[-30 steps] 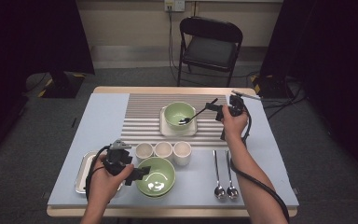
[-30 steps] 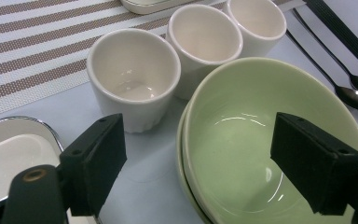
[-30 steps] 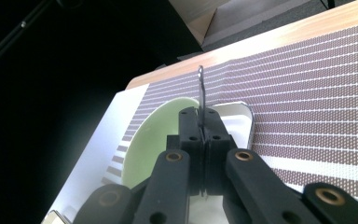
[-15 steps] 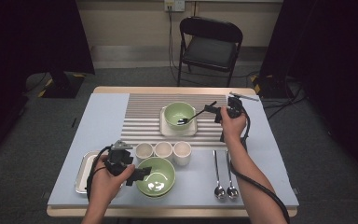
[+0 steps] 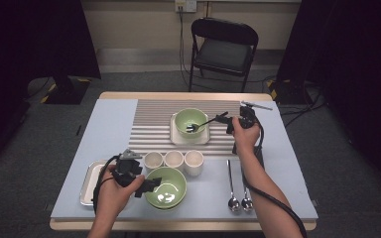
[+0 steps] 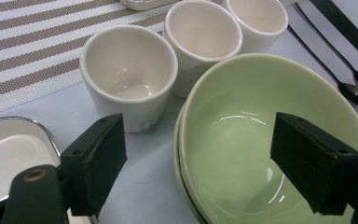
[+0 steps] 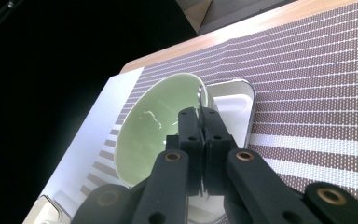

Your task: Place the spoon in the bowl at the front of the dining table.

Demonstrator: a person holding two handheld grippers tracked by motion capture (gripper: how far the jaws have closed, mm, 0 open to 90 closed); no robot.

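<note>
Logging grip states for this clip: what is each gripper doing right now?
Left gripper: open, jaws straddling the rim of the near pale green ceramic bowl.
Right gripper: shut on a thin metal spoon reaching into the far green bowl.

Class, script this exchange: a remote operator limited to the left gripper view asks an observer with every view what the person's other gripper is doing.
Operator: I see open jaws by a green bowl. What is the right gripper doing?
Observer: The right gripper is shut on a slim metal utensil.
Operator: Where does that utensil's head sit?
Observer: Inside the round pale green ceramic bowl at the far side, which stands on a white square tray.
</note>
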